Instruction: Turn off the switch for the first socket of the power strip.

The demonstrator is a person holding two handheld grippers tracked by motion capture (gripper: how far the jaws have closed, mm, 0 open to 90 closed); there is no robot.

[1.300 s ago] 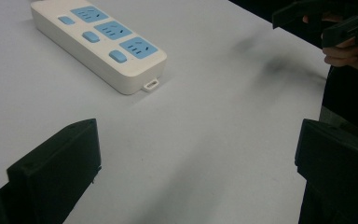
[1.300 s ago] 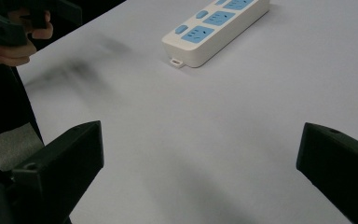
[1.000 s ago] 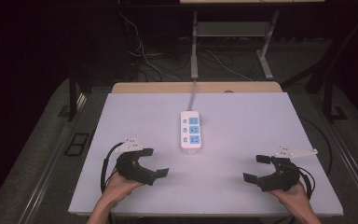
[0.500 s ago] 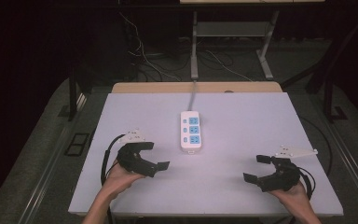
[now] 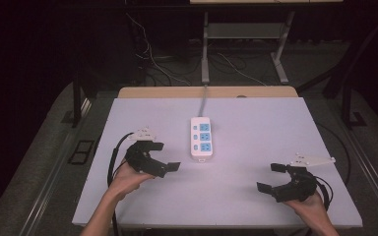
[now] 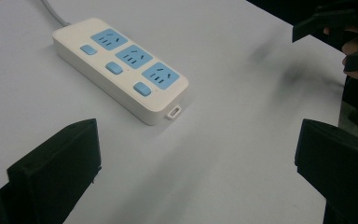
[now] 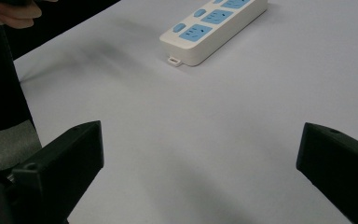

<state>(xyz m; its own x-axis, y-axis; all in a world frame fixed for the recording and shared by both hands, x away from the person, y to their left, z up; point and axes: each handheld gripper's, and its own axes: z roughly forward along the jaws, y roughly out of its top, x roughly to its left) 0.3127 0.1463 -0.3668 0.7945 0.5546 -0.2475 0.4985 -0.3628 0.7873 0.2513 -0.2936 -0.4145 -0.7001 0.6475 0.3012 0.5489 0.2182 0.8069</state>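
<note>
A white plastic power strip with three blue sockets and blue switches (image 5: 201,138) lies at the centre of the pale grey desk (image 5: 256,128), its grey cord running toward the top of the frame. The left gripper (image 5: 163,158), jaws spread wide, sits just left of the strip's near end; the right gripper (image 5: 270,177), also spread apart, rests at lower right, well apart from it. To grasp well, the left gripper should square up across the strip's narrow width, lower evenly, and avoid pressing the switches.
</note>
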